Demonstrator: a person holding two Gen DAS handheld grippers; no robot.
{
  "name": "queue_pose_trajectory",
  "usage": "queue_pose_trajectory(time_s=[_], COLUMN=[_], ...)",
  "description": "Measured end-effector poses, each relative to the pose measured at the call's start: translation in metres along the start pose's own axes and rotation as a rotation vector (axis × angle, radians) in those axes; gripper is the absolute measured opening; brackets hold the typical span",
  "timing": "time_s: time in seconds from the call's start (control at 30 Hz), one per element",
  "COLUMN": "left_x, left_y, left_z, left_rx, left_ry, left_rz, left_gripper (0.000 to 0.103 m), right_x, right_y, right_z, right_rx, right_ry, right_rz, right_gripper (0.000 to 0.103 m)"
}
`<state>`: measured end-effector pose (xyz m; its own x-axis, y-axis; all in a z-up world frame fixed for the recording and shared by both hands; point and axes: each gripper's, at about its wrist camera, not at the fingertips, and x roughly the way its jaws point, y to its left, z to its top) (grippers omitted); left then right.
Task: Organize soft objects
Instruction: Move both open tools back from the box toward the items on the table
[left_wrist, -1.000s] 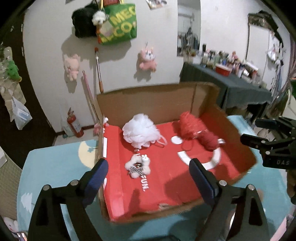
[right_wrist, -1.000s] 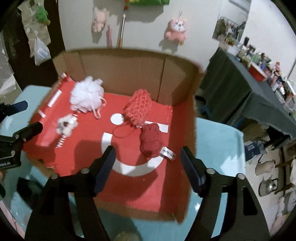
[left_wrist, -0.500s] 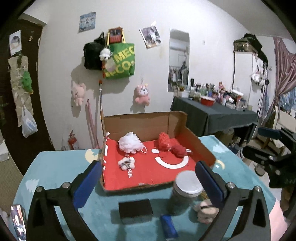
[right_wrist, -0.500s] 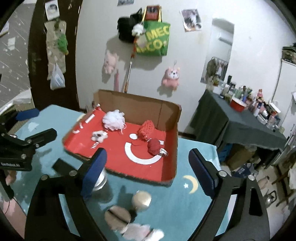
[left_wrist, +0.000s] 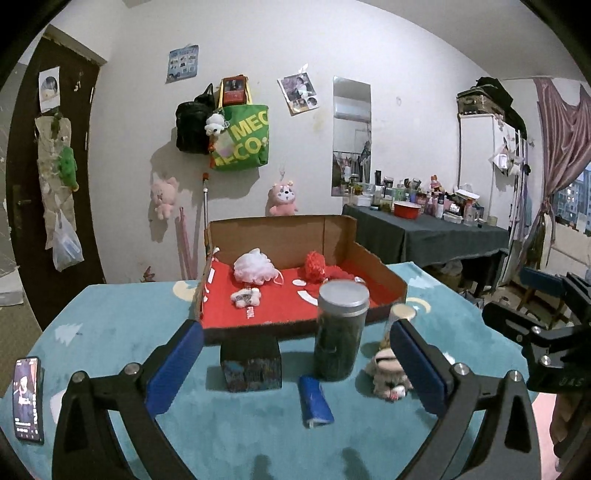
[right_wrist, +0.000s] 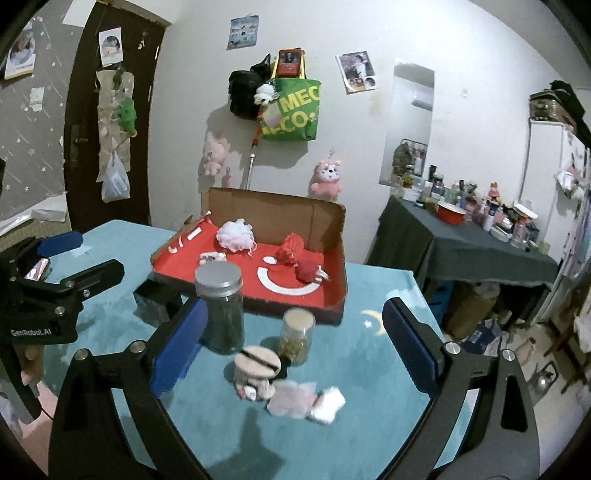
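**Tongs held wide above soft toys and a red-lined box**

Box of cardboard sits on the teal worktop. Inside it lie a white mesh puff, a small plush bear and red yarn. Just in front of the box stand a dark jar and a beige plush. Left tongs and right tongs both gape wide, gripping nothing.

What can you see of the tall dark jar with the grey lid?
The tall dark cylindrical jar with the flat grey metal-looking lid stands upright on the teal tablecloth, just in front of the red-lined cardboard box. Its clear wall shows dark greenish contents filling it. Lid on. A smaller jar of yellowish bits stands beside it on the right; neither gripper touches it.
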<state>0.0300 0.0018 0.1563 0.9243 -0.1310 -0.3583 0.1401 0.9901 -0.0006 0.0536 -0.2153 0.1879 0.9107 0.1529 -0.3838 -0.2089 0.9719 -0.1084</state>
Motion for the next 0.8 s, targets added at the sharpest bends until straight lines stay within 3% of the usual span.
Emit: queue_pose_trajectory(time_s=[0.5,0.8], left_x=[0.01,0.03], left_y=[-0.006,-0.005], left_z=[-0.072,-0.099], left_rx=[-0.057,-0.052], left_ry=[0.033,0.126], left_rz=[-0.008,0.009], left_gripper=[0.103,0.103], right_x=[-0.001,0.011], right_y=[0.005,0.007], right_z=[-0.083,-0.116], right_rx=[0.071,0.101], right_ry=[-0.005,0.032], right_rz=[-0.064,-0.073], right_gripper=[0.097,0.097])
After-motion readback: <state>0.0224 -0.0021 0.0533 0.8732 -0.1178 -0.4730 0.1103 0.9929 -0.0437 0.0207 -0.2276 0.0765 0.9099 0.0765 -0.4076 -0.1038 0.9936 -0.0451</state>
